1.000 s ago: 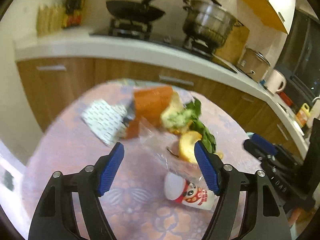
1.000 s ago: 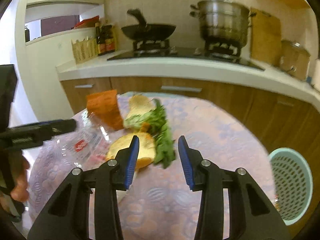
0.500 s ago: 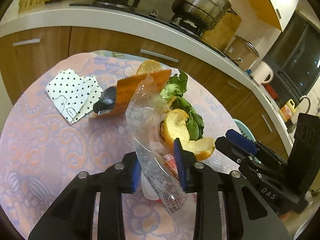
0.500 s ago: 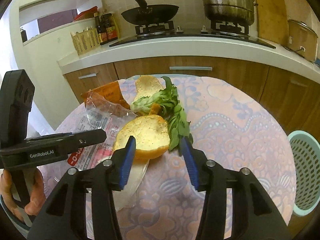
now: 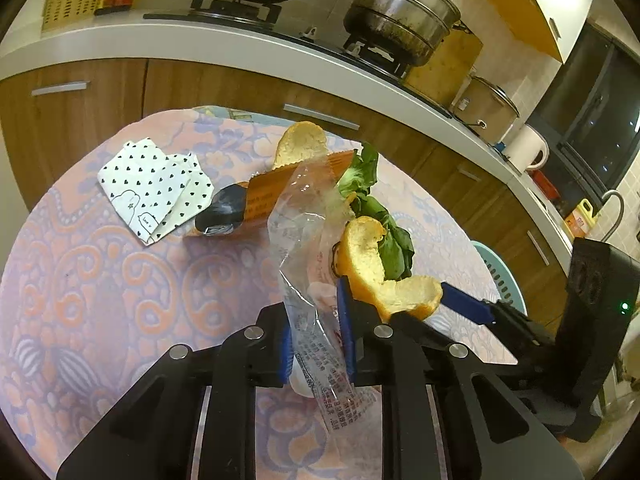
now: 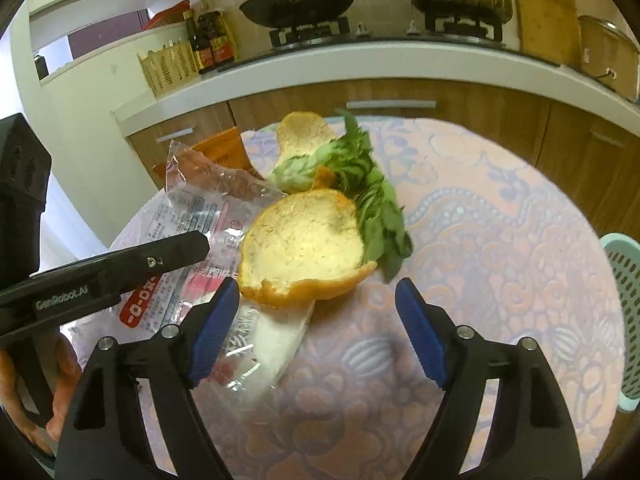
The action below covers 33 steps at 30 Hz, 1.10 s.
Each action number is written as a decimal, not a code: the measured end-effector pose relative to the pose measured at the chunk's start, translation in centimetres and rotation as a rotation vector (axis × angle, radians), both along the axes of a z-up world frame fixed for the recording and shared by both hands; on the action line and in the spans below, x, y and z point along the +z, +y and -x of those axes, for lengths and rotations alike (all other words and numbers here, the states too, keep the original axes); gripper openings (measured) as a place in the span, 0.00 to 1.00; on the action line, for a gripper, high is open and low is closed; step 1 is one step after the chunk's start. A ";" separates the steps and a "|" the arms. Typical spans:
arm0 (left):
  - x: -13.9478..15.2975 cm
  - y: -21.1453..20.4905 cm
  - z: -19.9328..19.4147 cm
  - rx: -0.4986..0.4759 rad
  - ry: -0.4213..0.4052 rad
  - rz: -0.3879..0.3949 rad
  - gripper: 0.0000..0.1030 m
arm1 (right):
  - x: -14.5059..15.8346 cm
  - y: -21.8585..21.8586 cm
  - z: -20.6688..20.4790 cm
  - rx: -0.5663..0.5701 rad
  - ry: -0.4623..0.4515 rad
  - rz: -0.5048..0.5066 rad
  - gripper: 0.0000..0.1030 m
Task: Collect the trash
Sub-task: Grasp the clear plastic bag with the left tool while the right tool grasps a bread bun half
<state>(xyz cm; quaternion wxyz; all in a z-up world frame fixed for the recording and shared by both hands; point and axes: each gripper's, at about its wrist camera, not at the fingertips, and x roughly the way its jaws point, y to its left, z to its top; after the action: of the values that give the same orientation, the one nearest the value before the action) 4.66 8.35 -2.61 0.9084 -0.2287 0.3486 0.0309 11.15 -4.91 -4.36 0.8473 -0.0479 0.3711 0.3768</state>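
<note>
Trash still covers the round table (image 5: 80, 280) in the left wrist view: the left gripper (image 5: 316, 336) is pinched on a clear plastic wrapper (image 5: 308, 240), while a heart-print napkin (image 5: 154, 188), an orange packet (image 5: 276, 196), peel pieces and greens (image 5: 384, 232) lie beyond. From the right wrist view, the right gripper (image 6: 316, 328) is spread wide just short of a large orange peel (image 6: 304, 252); the teal basket (image 6: 624, 320) waits at the table's right edge. Collection looks barely begun, nearly every piece remaining.

Crumpled clear plastic wrapper (image 5: 308, 248) with red print stands up off the table; curled orange peel (image 6: 304, 252) lies beside it, wilted green leaves (image 6: 376, 200) just behind.
</note>
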 end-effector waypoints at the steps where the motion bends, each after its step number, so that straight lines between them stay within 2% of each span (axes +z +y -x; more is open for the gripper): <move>1: 0.0 -0.1 0.0 0.000 -0.001 -0.006 0.17 | -0.1 0.3 -0.2 -0.001 0.006 0.000 0.74; 8: -0.3 0.0 0.1 0.003 -0.015 0.008 0.16 | -0.4 1.4 -0.6 -0.005 0.031 0.007 0.74; 14: -0.2 0.5 0.6 0.012 -0.028 0.017 0.16 | -0.6 1.0 -0.7 -0.002 0.080 -0.019 0.79; 19: -0.5 1.5 1.3 0.013 -0.037 0.071 0.16 | -0.7 0.9 -0.6 -0.024 0.070 -0.009 0.79; 22: -0.6 1.4 1.3 0.013 -0.038 0.072 0.16 | -0.5 1.6 -0.6 -0.040 0.061 0.005 0.79; 29: -0.9 1.6 1.5 0.001 -0.032 0.079 0.16 | -1.3 2.8 -2.5 -0.077 0.146 0.014 0.79; 31: -0.9 1.6 1.6 -0.002 -0.032 0.081 0.16 | -1.4 2.7 -2.7 -0.064 0.163 0.000 0.64; 33: -0.9 1.5 1.7 -0.004 -0.035 0.085 0.16 | -1.1 2.5 -2.4 -0.049 0.144 -0.009 0.54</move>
<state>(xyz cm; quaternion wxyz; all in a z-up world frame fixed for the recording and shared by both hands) 2.94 9.85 -3.54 0.9038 -0.2669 0.3344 0.0100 13.51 -2.44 -5.49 0.8277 -0.0078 0.4303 0.3602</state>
